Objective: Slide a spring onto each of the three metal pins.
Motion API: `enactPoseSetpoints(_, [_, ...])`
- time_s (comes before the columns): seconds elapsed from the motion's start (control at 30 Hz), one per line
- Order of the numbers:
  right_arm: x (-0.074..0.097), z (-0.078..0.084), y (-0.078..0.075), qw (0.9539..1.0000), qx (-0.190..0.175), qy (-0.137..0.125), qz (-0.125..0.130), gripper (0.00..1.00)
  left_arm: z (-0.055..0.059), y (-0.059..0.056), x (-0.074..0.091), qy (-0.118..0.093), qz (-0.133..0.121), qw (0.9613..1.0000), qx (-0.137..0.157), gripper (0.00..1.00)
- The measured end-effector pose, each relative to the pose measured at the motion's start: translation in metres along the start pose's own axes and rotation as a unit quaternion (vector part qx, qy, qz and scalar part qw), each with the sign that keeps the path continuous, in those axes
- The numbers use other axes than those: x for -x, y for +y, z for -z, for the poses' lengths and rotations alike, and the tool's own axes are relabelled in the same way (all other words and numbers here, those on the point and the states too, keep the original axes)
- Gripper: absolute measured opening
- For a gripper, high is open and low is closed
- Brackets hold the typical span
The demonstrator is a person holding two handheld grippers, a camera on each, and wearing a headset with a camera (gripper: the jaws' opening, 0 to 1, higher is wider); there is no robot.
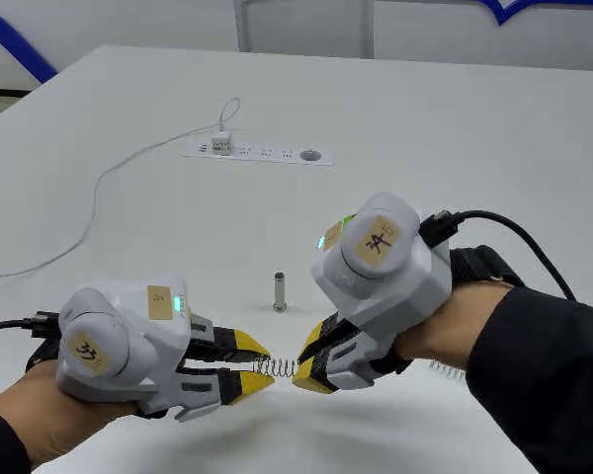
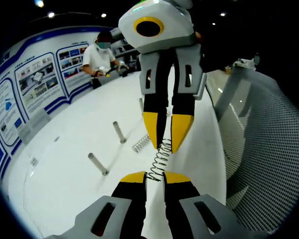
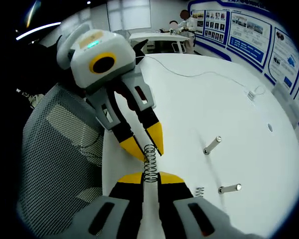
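Left gripper (image 1: 263,365) and right gripper (image 1: 302,370) each clamp one end of spring (image 1: 277,367), on the person's side of pin (image 1: 280,292). Risk: pulled apart too hard, it stretches or flicks free.

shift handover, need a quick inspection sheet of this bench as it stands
surface: white table, no marks seen
job's things: three metal pins, none with a spring on; one spring held off the table between the grippers; a loose spring lying near the pins
clutter: power strip with a plug in it
grippers: left gripper and right gripper face each other, each shut on one end of the spring
cables: white cable runs from the power strip off to the left; black cable at the right gripper's rear
surroundings: mesh chair, display boards on the wall, a person in the background
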State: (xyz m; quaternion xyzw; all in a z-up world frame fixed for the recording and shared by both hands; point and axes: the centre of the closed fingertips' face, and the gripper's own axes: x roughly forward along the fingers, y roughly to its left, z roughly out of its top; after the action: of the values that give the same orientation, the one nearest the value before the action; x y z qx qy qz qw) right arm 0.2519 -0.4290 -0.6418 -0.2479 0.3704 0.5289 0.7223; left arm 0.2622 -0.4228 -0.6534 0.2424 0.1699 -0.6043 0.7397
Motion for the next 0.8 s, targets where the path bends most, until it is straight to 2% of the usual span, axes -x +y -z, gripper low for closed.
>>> enactPoseSetpoints(0.27, [0.008,-0.014,0.001,0.9998,0.005,-0.019,0.004,0.11,0.002,0.0,-0.001,-0.002,-0.001,1.0,0.006,0.12])
enactPoseSetpoints(0.8, [0.012,-0.037,0.001,0.9985,0.018,-0.051,0.013,0.11,-0.001,-0.001,-0.002,-0.009,0.0,0.9998,0.016,0.11])
